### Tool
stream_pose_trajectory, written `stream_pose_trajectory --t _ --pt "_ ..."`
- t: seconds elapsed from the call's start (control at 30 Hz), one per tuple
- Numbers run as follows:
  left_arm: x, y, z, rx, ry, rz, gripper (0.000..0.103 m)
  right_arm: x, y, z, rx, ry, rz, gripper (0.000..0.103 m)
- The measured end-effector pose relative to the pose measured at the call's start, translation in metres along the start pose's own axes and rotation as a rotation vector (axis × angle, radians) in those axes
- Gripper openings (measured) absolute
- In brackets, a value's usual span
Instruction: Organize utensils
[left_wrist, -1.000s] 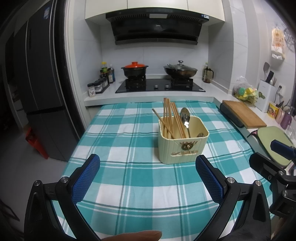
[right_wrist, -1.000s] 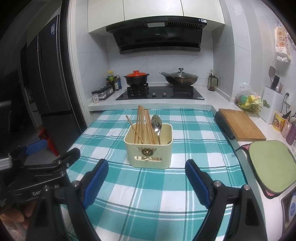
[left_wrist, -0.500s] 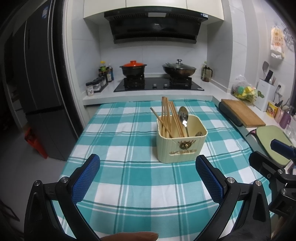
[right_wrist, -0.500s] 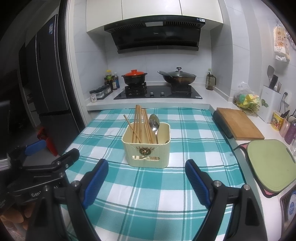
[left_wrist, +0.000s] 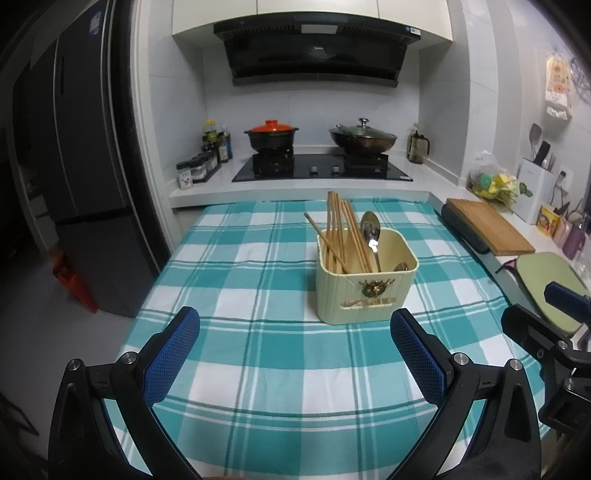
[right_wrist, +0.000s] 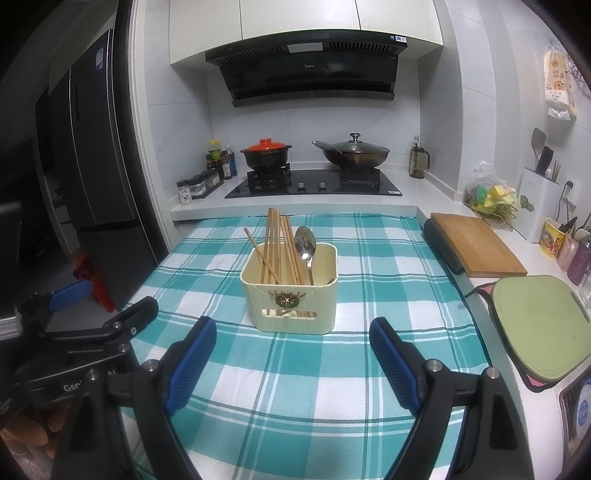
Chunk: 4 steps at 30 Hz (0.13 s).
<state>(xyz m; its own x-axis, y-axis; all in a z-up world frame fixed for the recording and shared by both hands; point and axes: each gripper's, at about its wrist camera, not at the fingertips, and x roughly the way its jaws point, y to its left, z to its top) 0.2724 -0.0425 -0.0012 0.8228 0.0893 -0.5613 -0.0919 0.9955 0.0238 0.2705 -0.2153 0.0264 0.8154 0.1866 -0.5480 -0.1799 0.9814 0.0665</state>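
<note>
A cream utensil holder (left_wrist: 365, 286) (right_wrist: 291, 291) stands on the teal checked tablecloth (left_wrist: 258, 280) (right_wrist: 369, 280). Several wooden chopsticks (left_wrist: 341, 229) (right_wrist: 279, 243) and a metal spoon (left_wrist: 370, 230) (right_wrist: 306, 245) stick up out of it. My left gripper (left_wrist: 295, 332) hangs open over the cloth, short of the holder, with nothing between its blue pads. My right gripper (right_wrist: 291, 349) is also open and empty, just in front of the holder. Each gripper shows at the edge of the other's view.
A stove with a red-lidded pot (left_wrist: 271, 134) and a wok (left_wrist: 364, 136) sits behind the table. A wooden cutting board (right_wrist: 476, 243) and a green board (right_wrist: 539, 325) lie on the counter to the right. A dark fridge (left_wrist: 74, 166) stands left.
Both views have tilted slightly, so the holder sits a little lower in frame. The grippers stay open and nothing on the table has moved.
</note>
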Motion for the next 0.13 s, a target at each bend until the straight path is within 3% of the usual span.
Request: stream_pose_trajectory --t 0.13 --pt "0.0010 -0.0016 -0.0010 0.014 -0.001 -0.002 0.103 0.0018 -0.0011 -0.0014 0.003 0.005 0.001 0.087"
